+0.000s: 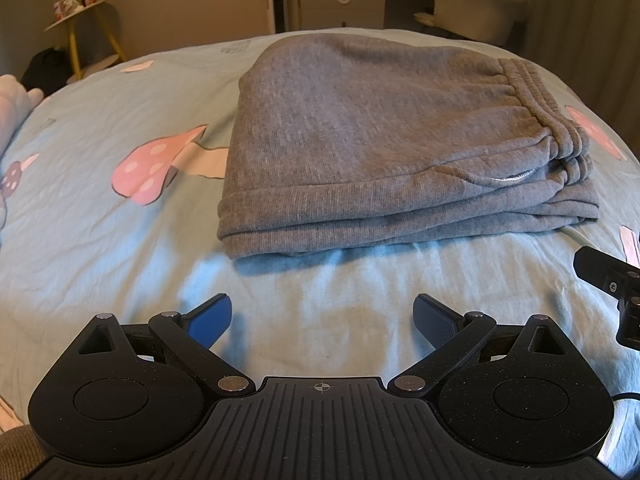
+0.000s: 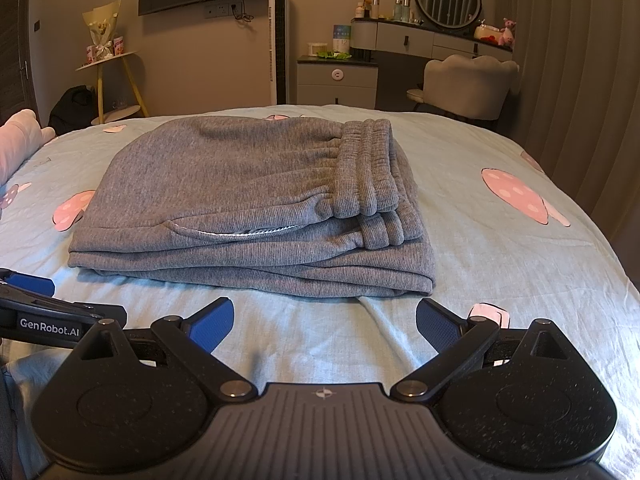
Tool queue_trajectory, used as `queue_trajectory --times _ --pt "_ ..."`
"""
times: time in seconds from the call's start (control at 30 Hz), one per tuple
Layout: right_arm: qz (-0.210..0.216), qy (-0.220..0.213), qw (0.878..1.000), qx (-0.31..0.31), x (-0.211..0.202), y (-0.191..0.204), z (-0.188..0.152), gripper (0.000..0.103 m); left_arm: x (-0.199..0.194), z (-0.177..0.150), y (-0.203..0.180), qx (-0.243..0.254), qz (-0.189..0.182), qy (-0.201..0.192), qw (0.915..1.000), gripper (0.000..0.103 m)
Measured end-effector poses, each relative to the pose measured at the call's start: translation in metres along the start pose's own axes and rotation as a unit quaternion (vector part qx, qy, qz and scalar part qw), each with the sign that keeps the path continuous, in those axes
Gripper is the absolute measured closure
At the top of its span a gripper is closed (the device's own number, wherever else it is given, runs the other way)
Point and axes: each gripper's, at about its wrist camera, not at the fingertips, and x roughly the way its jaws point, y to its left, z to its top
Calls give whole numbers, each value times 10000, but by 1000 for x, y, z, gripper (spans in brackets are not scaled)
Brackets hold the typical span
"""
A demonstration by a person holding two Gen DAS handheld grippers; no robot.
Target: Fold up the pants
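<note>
1. Grey knitted sweatpants, soft thick fleece, folded into a layered rectangular stack, mid-bed, just beyond both tools; ribbed elastic waistband on the right.
2. Risk: looks finished; any nudge to the near edge could slide the loose layers apart.
3. Pale-blue cotton bedsheet with pink mushroom prints is wrinkled, so tugging it could shift the stack.
4. Left hand-held gripper fingers apart, empty; right hand-held gripper likewise.
</note>
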Motion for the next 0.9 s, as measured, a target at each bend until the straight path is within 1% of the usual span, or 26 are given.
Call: queue_trajectory --times 0.57,0.77,0.9 --pt "-3 -15 10000 21 -1 1 1 5 -2 0 0 64 -56 -74 9999 3" --pt "-8 -13 10000 33 -2 0 1 5 -6 -1 0 104 -84 -198 9997 3" --pt "-6 -14 10000 29 -2 0 0 5 -5 -1 0 117 -65 -178 9998 3"
